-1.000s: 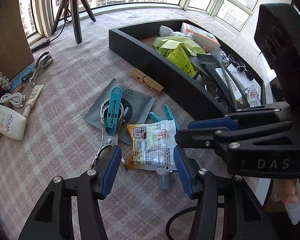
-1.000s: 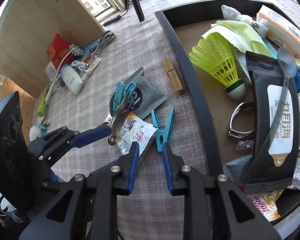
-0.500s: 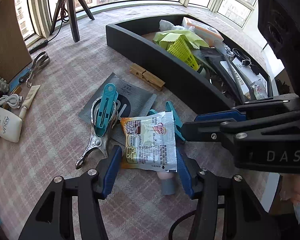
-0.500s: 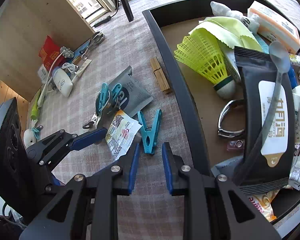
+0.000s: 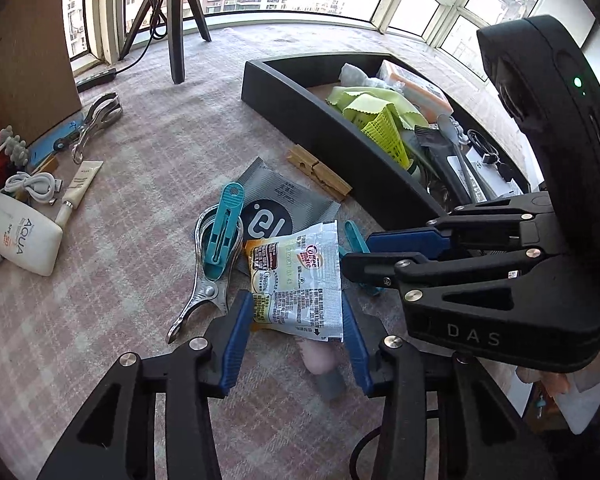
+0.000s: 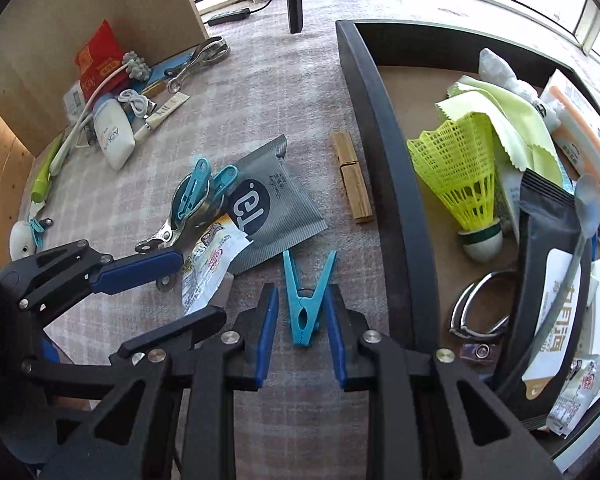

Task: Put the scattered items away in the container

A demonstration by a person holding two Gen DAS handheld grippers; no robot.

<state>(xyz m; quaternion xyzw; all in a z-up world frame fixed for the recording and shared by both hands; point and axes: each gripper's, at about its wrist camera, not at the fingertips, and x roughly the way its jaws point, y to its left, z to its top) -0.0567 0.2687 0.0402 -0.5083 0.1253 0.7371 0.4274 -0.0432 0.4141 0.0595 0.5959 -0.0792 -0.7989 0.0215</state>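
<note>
Blue clothespin [image 6: 306,304] between right gripper's [image 6: 302,334] parted fingers

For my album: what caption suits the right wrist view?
Right gripper straddles a blue clothespin beside the black tray.

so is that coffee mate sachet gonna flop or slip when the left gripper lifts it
Likely floppy: the coffee mate sachet is a thin, crinkled pouch. Its glossy film may slip. The left gripper is closing around its lower edge, so the rest may droop.
</note>
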